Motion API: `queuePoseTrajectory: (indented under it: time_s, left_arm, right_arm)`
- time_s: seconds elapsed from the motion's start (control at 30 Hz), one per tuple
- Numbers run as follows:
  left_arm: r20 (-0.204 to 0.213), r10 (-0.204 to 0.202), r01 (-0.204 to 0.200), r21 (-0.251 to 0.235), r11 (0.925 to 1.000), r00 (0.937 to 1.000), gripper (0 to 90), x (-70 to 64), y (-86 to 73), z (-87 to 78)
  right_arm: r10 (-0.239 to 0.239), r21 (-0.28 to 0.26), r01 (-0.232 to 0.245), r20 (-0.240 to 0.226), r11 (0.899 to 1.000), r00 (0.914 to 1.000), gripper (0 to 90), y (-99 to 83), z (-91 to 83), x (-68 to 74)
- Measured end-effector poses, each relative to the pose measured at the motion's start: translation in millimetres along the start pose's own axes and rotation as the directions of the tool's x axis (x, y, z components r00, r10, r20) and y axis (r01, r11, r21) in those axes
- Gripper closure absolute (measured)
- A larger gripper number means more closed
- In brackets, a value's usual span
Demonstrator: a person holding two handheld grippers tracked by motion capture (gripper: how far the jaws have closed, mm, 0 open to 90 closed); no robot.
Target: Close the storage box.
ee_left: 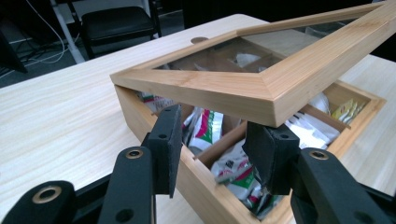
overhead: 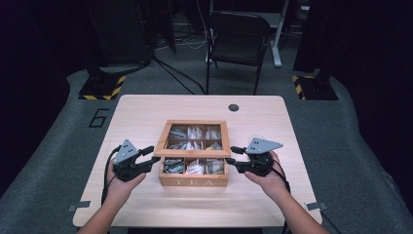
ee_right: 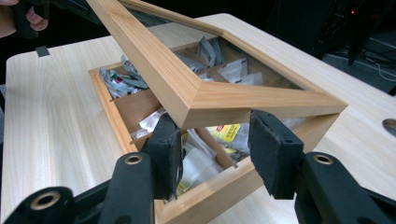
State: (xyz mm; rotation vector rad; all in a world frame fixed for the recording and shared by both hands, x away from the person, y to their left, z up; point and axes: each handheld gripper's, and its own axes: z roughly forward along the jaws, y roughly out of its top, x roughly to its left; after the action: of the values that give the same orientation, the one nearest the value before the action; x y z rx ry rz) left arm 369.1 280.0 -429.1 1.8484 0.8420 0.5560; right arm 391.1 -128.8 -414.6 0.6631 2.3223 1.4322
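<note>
A wooden tea box (overhead: 194, 179) sits near the middle of a pale wooden table (overhead: 146, 112), its front wall facing the person and marked with the letters TEA. Its glass-paned lid (overhead: 193, 152) is raised partway, tilted up at the front edge, so the sachets (overhead: 195, 166) in the front row of compartments lie uncovered while the rows behind show through the pane. The left gripper (overhead: 151, 157) is at the box's left side, held in the person's left hand (overhead: 124, 183), and the right gripper (overhead: 233, 156) is at the right side, held in the right hand (overhead: 267, 178). In the left gripper view the jaws stand open, spread about as wide as the lid's corner, with the pads (ee_left: 169, 140) just under the lid frame (ee_left: 219, 91); the right-hand pad seems to touch the underside of the corner, though whether it presses there I cannot tell. In the right gripper view the jaws are likewise open and clamp nothing, their pads (ee_right: 273, 149) just beneath the lid corner (ee_right: 219, 100), with the open compartments and sachets (ee_right: 198, 163) seen between them. Beyond the table a black folding chair (overhead: 237, 39) stands on the grey floor, well apart from the box
</note>
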Motion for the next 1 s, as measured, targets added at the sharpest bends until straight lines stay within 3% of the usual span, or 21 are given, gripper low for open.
queuePoseTrajectory:
  time_s: [0.37,0.73,1.0]
  left_arm:
    - [-0.005,0.003,-0.003,0.014,0.9999,1.0,56.4,-4.8,-14.9,0.6]
    - [-0.013,-0.029,0.029,0.011,0.9995,0.9995,56.4,-6.8,-28.5,-0.9]
    - [-0.013,-0.004,0.005,0.041,0.9992,0.9999,56.7,-9.4,-34.7,-2.3]
  right_arm:
    - [-0.001,0.028,0.001,0.0,1.0,1.0,54.2,-13.5,3.7,7.0]
    - [0.017,0.039,-0.018,0.005,0.999,0.9998,54.0,-24.2,6.5,12.3]
    - [0.02,0.054,-0.019,-0.006,0.998,0.9998,53.9,-29.3,6.3,16.5]
